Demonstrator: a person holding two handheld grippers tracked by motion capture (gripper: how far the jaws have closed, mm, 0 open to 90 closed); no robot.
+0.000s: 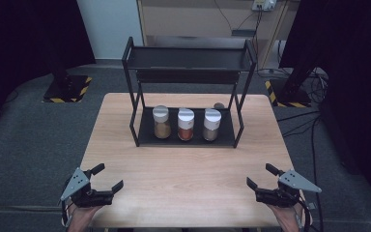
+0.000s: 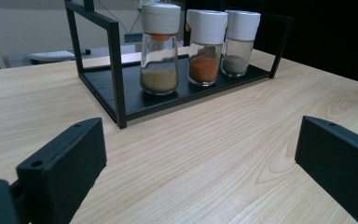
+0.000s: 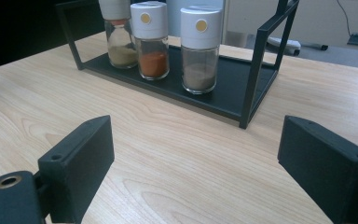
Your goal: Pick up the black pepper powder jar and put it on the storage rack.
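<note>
Views compared: the high view takes in the whole two-tier black rack (image 1: 188,87) with its upper shelf, the grey floor and the hazard-striped stand bases; the left gripper view and right gripper view sit low at desk level and catch the rack's lower tier and the jars side-on.
Lid detail: the right gripper view shows a round yellow dot on the side of two white caps (not visible from above).
Small dark object: lies on the desk just behind the rack's right rear leg (image 1: 219,105); too small to identify.
Left tongs: left gripper (image 1: 107,178) near the desk's near left corner, jaws spread wide, nothing between them.
Right tongs: right gripper (image 1: 262,176) near the near right corner, jaws spread wide, nothing between them (bare wood between the jaws in its own view).
Spice jars: three glass jars with white caps in a row on the rack's lower shelf, toward the desk's far edge; tan-powder jar (image 1: 162,122) left, orange-powder jar (image 1: 185,124) middle, grey-powder jar (image 1: 211,125) right.
Jars vs tongs: well apart from both grippers, roughly midway between them across the desk, all upright.
Surface: light wood-grain desk (image 1: 188,183).
Room: dark curtains at both sides, a pale cabinet and cables behind.
</note>
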